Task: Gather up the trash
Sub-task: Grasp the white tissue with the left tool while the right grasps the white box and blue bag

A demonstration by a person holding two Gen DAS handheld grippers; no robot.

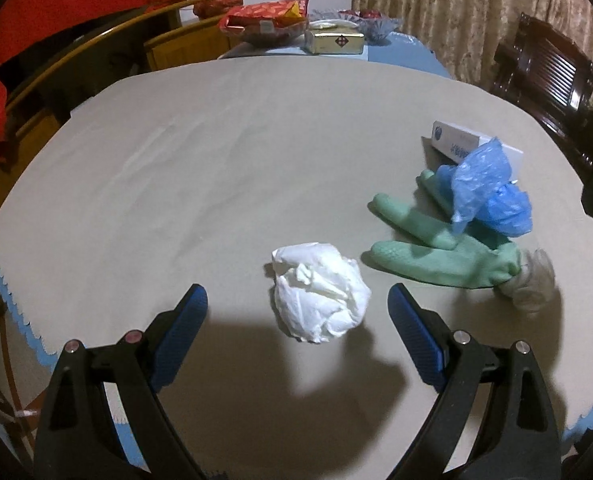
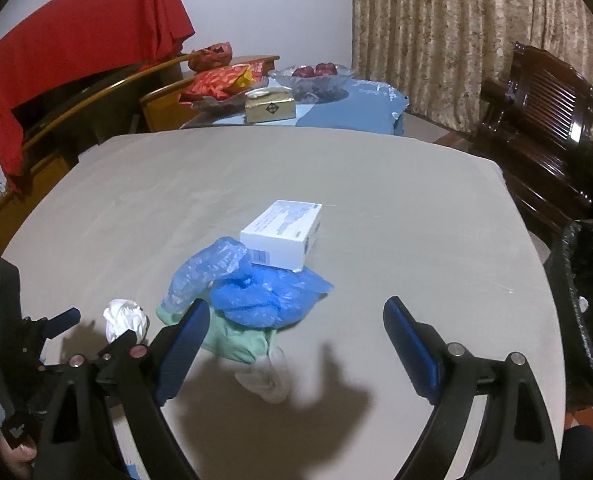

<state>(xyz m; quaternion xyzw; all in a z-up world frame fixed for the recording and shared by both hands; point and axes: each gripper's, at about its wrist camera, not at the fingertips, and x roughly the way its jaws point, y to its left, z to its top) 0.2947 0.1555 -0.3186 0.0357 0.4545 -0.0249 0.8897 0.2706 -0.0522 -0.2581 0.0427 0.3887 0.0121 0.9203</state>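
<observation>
Blue-padded jaws of the left gripper (image 1: 298, 300) stand wide apart and hold nothing. A crumpled white tissue (image 1: 320, 292) lies on the cloth between and just beyond its fingertips, touching neither pad. To the right of the tissue lies a green glove (image 1: 436, 256), with a blue bag (image 1: 492, 196) bunched on top of it and a clear cup (image 1: 532, 280) at its cuff. A white box (image 1: 456, 140) rests behind the bag.

The right gripper (image 2: 296, 312) is likewise spread wide and empty, above the grey tablecloth (image 2: 416, 208). The blue bag and glove lie between its fingertips and just past them, nearer the left pad. The box sits beyond, touching the bag. A black bin (image 2: 588, 300) stands off the table edge at right.
</observation>
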